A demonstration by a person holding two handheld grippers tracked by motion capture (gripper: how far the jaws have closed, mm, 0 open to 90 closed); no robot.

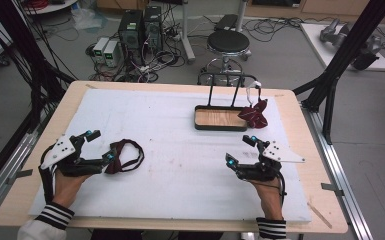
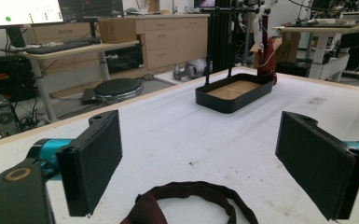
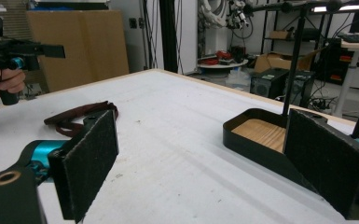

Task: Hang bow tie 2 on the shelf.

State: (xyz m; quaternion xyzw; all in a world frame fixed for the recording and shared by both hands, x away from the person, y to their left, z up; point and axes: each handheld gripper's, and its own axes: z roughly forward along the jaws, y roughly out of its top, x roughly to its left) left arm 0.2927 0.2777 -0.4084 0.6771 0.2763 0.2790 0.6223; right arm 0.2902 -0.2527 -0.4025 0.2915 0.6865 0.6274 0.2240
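A dark red strap loop (image 1: 128, 155) lies on the white mat (image 1: 180, 170) at the left. My left gripper (image 1: 102, 145) stands open around its near end, one fingertip touching the fabric. In the left gripper view the strap (image 2: 191, 193) lies low between the wide-apart pads (image 2: 93, 163). My right gripper (image 1: 240, 149) is open above bare mat, with nothing between its pads (image 3: 86, 161). A black tray (image 1: 220, 128) with a wooden floor stands at the back right. A dark red cloth (image 1: 254, 114) hangs by a white clip from the tray's rack, beside its right end.
The tray's black rack posts (image 1: 211, 95) rise from its far side. The tray (image 3: 242, 140) is just ahead of my right gripper, and the strap (image 3: 81, 114) and the other hand's gripper (image 3: 14, 53) lie farther left. A stool (image 1: 228, 44) and computers stand beyond the table.
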